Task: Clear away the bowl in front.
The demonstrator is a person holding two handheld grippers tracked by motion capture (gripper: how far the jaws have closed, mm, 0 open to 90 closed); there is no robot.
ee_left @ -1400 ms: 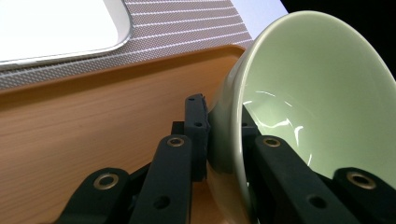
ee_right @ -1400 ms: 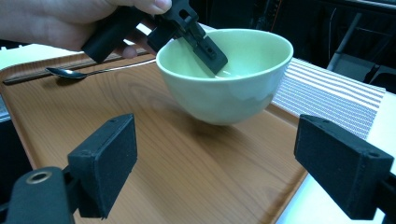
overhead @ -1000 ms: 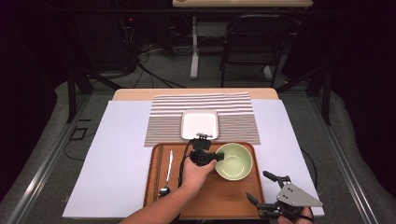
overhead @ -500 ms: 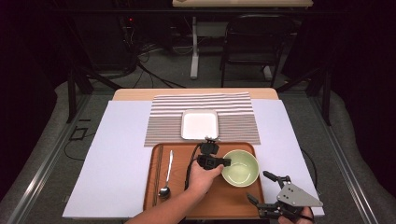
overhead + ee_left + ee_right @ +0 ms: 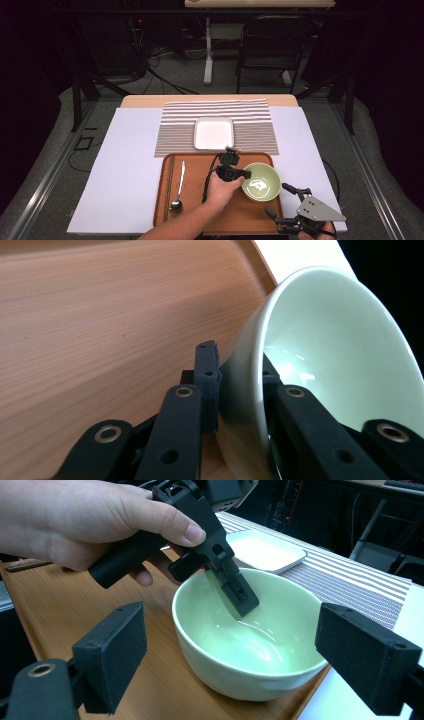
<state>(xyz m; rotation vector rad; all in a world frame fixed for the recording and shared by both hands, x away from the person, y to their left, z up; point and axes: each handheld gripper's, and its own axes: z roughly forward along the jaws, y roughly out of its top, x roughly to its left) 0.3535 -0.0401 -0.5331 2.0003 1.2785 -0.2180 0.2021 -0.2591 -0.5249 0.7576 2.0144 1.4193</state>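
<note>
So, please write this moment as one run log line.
left gripper: fingers astride bowl rim | right gripper: open, idle | bowl: on tray

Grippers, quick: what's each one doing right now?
Left hand-held gripper: astride the bowl rim, one jaw inside, one outside; whether it pinches cannot be told.
Right hand-held gripper: open, holding nothing.

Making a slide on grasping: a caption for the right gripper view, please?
Left gripper straddles the green bowl's rim on the wooden tray.

One bowl [image 5: 261, 182], one spoon [image 5: 177, 190], one tray [image 5: 240, 216], one plate [image 5: 213, 133]
</note>
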